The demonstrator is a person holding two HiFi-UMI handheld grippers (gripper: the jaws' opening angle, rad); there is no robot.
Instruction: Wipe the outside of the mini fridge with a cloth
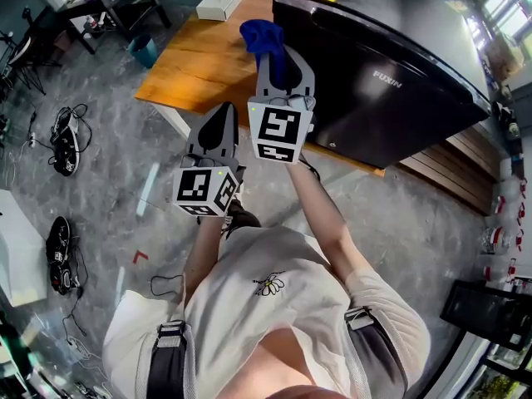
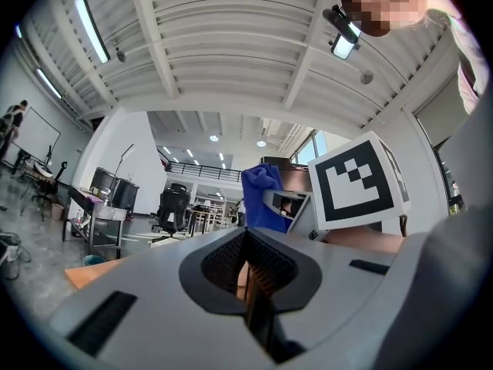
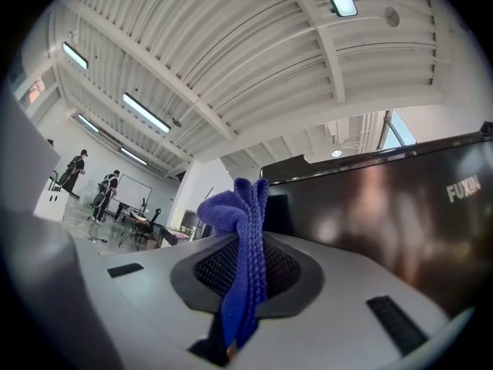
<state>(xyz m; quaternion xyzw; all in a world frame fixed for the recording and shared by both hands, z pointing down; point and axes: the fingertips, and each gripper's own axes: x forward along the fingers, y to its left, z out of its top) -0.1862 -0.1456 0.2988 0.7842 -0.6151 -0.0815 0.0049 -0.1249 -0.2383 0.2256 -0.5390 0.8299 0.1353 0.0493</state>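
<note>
Person's shirt nearest. Left gripper, near mini fridge front, jaws together, empty. Right gripper pinches blue cloth just beside fridge door. Prob. approach step; next: press cloth onto door, sweep.

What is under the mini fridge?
The mini fridge stands on a wooden table. Its body hides the tabletop beneath, so any feet cannot be seen.

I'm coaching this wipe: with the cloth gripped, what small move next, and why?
Probably ease the right gripper toward the mini fridge until the blue cloth presses on its side: the cloth is clamped in the shut jaws, seemingly just short of it.
</note>
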